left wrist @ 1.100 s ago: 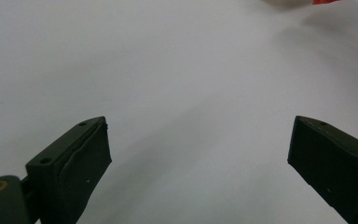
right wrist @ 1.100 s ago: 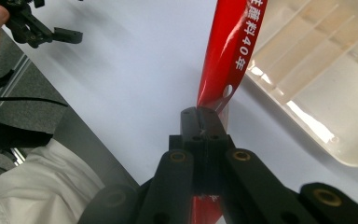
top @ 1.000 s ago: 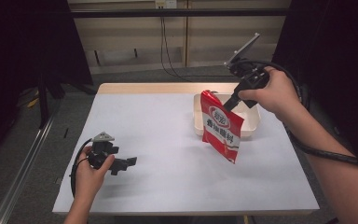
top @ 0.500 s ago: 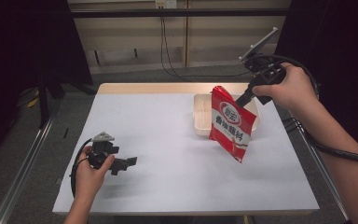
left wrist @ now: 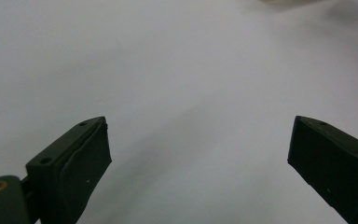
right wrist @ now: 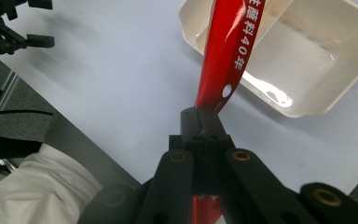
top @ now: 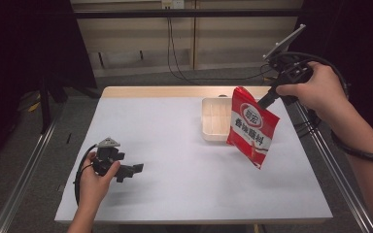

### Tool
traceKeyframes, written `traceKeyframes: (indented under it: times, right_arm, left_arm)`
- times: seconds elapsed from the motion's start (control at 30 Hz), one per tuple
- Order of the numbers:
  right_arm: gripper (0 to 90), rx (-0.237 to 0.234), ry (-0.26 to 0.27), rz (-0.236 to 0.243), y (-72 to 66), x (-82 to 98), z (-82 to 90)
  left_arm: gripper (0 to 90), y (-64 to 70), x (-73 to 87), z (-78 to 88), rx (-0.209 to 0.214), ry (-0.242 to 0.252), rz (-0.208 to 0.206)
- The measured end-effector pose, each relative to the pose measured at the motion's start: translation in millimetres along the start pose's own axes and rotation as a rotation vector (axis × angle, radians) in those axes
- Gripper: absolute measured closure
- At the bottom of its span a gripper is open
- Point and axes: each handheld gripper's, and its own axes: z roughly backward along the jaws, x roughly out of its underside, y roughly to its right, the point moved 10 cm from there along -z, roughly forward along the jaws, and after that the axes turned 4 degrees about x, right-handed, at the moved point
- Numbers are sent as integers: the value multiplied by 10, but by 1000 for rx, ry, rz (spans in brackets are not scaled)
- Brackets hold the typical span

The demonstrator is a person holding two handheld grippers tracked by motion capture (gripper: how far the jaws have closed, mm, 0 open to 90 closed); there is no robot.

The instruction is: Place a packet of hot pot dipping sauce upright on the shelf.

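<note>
My right claw [right wrist: 200,116] pinches the glossy red snack bag [top: 251,127] by its top edge, hanging above the shallow cream plastic tray [top: 214,121]. My left claw [top: 126,171] rests open on the table. Setting it down remains, I judge.

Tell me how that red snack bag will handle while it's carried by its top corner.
The red snack bag hangs tilted from the right gripper, so it is probably light and may swing. Its glossy film looks slippery; a pinch near the seam might slip.
</note>
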Motion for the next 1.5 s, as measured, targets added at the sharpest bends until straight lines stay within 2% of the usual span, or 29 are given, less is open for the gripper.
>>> traceKeyframes:
  times: [0.23, 0.3, 0.33, 0.5, 0.77, 0.8, 0.93, 1.03, 1.33, 1.5]
  right_arm:
    - [900, 25, -9, -35, 92, 19, 119]
    - [900, 29, 8, -26, 128, 4, 143]
    - [900, 32, 2, -43, 135, 9, 162]
    - [900, 51, 2, -61, 213, 9, 210]
    - [900, 71, 13, -78, 314, -27, 233]
    - [900, 65, 31, -69, 327, -50, 226]
    - [900, 73, 18, -90, 351, -67, 247]
    - [900, 78, 33, -90, 385, -105, 239]
    - [900, 91, 34, -102, 487, -190, 159]
    - [900, 112, 46, -106, 539, -262, 115]
  left_arm:
    - [53, -4, 2, 7, -1, -1, 0]
    - [53, 1, -2, 4, 2, 3, 2]
    - [53, 2, -2, 4, 1, 4, 2]
    - [53, -3, -3, 5, 2, 6, 5]
    - [53, 0, -3, 7, 9, 5, 6]
    - [53, 6, -6, 8, 13, 5, 8]
    - [53, 8, -17, 12, 11, 8, 3]
    - [53, 3, -12, 11, 15, 6, 6]
    - [53, 8, -10, -2, 15, 9, 12]
    - [53, 3, -10, 13, 13, 6, 6]
